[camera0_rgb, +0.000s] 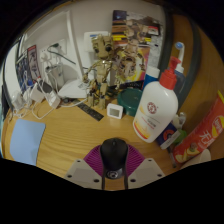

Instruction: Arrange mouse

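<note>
The black mouse [114, 153] sits between the two fingers of the tongs [114, 172], its rear end cut off below where the fingers meet the housing, so only its rounded front and a faint wheel line can be made out. The magenta pads [96, 158] flank it closely on both sides, yet whether they actually press on its shell or leave a sliver of gap cannot be told from this view. The mouse appears to rest on the wooden table [70, 130]. Ahead and to the left the table surface is bare and open — the widest free stretch runs from the fingers toward a pale blue sheet [27, 140], which is partly cut off at its outer side. To the right the room is tight: a white pump bottle [158, 102] with a red-and-green label stands just beyond the right finger, and a red snack packet [200, 132] lies beside it, its far end out of sight. Further ahead stand a small white cube-shaped device [115, 111], a dark remote-like bar [90, 112] and a wooden robot figure [101, 68] — behind them the clutter of cables and shelves is too small to name.
</note>
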Available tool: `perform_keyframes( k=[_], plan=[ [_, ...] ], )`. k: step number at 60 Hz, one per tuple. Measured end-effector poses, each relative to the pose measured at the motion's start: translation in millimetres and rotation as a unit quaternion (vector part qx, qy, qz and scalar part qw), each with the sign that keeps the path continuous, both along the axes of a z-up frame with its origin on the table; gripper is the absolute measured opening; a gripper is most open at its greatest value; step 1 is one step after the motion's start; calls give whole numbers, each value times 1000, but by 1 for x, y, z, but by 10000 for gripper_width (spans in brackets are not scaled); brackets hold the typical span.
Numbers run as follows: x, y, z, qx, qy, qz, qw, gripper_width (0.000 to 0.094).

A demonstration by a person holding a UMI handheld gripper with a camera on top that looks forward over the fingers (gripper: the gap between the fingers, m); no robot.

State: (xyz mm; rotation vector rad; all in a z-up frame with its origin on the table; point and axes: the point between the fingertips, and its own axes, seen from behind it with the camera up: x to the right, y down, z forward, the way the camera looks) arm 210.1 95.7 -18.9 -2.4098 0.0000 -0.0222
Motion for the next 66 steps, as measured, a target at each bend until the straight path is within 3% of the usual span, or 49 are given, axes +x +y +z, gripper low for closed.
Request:
perform_keyframes(
  k=[6, 22, 30, 37, 45, 56, 66],
  plan=[
    [-16, 3, 34, 20, -4, -1, 1000, 255],
    [-107, 48, 266, 200, -10, -10, 980, 257],
    [-184, 56, 311, 224, 13, 11, 974, 255],
    [-253, 59, 282, 197, 29, 28, 980, 252],
    [-308, 51, 205, 140, 39, 32, 989, 252],
    [-346, 25, 89, 53, 32, 43, 997, 251],
    [-350, 3, 25, -2, 25, 36, 999, 251]
  ],
)
